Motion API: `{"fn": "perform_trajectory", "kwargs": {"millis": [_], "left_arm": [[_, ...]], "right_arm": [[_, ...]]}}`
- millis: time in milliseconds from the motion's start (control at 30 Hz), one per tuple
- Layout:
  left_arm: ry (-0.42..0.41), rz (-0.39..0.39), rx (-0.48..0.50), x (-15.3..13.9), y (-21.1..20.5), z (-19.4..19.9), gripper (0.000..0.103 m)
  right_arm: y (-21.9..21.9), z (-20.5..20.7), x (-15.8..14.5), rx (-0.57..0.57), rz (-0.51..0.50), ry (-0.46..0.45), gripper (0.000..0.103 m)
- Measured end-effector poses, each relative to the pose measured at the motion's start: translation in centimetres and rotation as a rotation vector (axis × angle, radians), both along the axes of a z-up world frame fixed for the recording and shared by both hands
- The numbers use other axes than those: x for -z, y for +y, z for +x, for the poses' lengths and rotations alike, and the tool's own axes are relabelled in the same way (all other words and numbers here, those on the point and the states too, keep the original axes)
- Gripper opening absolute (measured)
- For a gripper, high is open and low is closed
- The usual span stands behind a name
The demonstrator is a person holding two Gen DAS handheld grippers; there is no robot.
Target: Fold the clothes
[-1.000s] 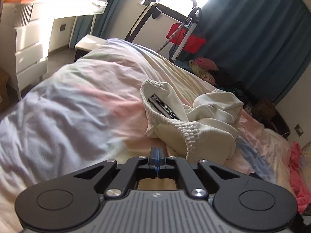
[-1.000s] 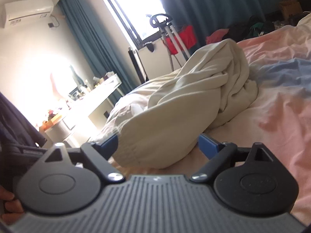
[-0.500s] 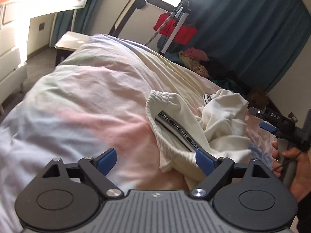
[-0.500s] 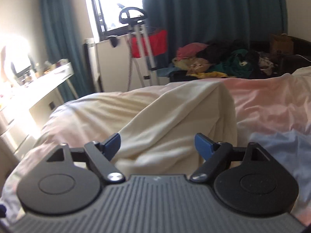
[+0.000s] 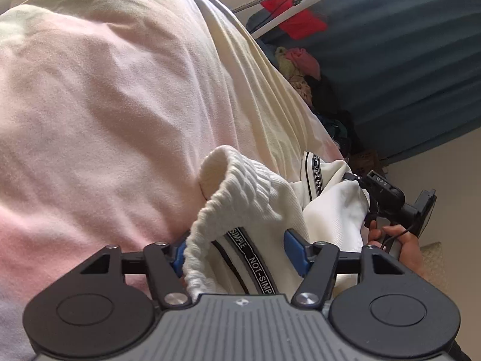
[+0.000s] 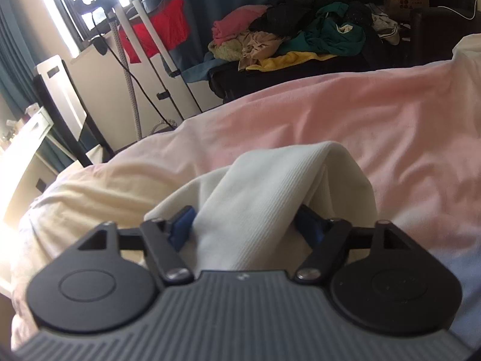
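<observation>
- Pink-and-cream rumpled duvet point(image 5: 99, 96) fills the bed, rolling away in soft folds with broad bare fabric beyond both tools; dark teal curtains point(image 5: 405, 69) close off the far side.
- Cream ribbed trousers with a gathered elastic waistband point(image 5: 240, 198) lie bunched on the duvet, a black "NOT-SIMPLE" stripe running down the side.
- Left gripper point(image 5: 237, 251) has its blue pads spread apart, and the waistband edge sits right between them, brushing the left pad.
- Right gripper point(image 6: 245, 225) is also parted, jaws set to either side of a raised fold of the same cream cloth; the pictures do not settle whether the pads press it.
- From the left wrist view, the right gripper sits at the garment's far edge, the person's hand point(image 5: 399, 246) on its handle.
- Heaped clothes in pink, green and yellow point(image 6: 288, 39) pile up past the bed edge, beside a white garment steamer stand with red fabric point(image 6: 141, 30).
</observation>
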State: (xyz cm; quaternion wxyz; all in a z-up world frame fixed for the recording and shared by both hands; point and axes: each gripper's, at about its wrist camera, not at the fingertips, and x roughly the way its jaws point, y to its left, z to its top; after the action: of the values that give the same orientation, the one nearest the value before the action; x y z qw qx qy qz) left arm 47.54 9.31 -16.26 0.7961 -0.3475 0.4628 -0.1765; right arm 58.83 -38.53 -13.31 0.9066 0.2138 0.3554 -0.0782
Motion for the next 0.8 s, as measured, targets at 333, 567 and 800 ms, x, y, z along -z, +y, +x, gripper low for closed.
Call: {"fn": "perform_trajectory", "kwargs": {"millis": [333,567,800], "left_arm": [[-0.113,0.036,-0.198,-2.8,2.1,-4.7,0.014],[-0.287,0.055,-0.348,-8.9,5.8,-13.3,0.012],[-0.382,0.066,-0.433,-14.5,10.0,-23.7,0.011]], "right_arm": [[-0.6,-13.6,-5.0,0.101,0.058,-0.356,0.012],[-1.5,-31.5,-9.4,0.258,0.034,-0.532,0.012],[-0.7,-44.7,-10.2,0.284,0.037,-0.483,0.012]]}}
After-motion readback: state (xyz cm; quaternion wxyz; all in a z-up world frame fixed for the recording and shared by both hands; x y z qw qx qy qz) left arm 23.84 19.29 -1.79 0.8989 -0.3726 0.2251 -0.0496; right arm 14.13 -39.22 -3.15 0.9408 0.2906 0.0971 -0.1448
